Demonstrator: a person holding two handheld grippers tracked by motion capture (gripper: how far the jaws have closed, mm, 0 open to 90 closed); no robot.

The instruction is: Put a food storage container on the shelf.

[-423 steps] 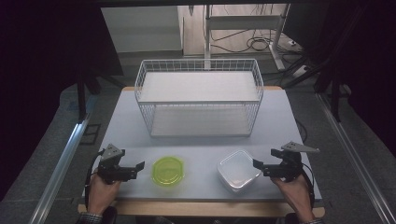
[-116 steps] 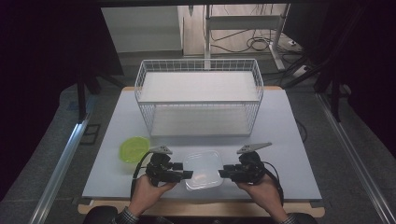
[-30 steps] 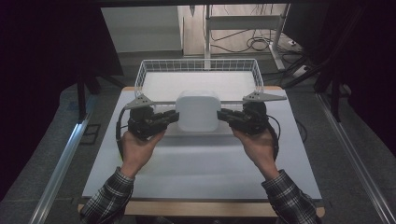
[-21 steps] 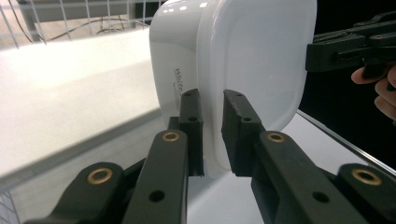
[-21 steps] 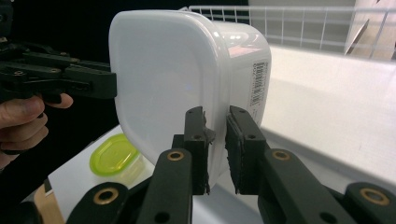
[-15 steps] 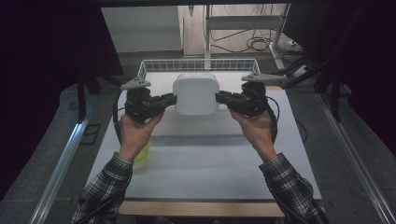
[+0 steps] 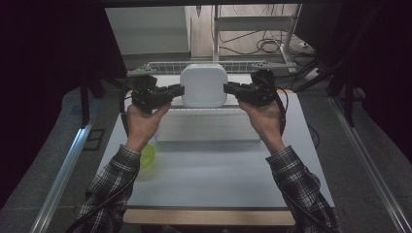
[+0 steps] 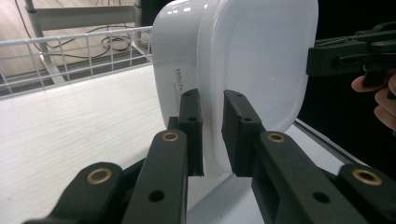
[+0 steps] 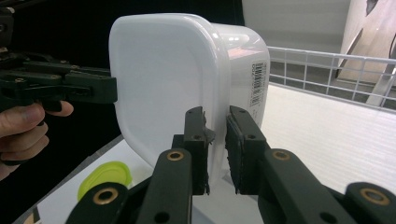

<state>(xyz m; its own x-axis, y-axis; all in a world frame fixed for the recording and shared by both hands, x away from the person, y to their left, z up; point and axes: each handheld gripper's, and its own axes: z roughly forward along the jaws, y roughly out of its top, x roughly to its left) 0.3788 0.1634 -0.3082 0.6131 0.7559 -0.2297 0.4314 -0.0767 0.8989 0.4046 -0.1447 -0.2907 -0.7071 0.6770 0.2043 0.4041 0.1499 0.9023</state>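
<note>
A white lidded plastic container [image 7: 204,85] hangs in the air, tipped on edge with its lid facing me, above the near rim of the wire basket [image 7: 160,66]. My left gripper [image 7: 179,90] is shut on its left rim, and my right gripper [image 7: 228,88] is shut on its right rim. In the left gripper view the jaws clamp the container [image 8: 252,60] at its lid edge, the left gripper [image 8: 212,135] pinching from below. The right gripper view has the right gripper [image 9: 215,149] pinching the container [image 9: 163,79] in the same way.
The white table [image 7: 218,170] lies below, with a lime-green lid [image 7: 147,156] on its left side beside my left sleeve, the same green lid [image 9: 105,176] low in the right gripper view. The basket's white floor [image 8: 70,126] stretches behind the container.
Both grippers have carried the container up and away from me, from over the table's far half to above the basket's near rim.
</note>
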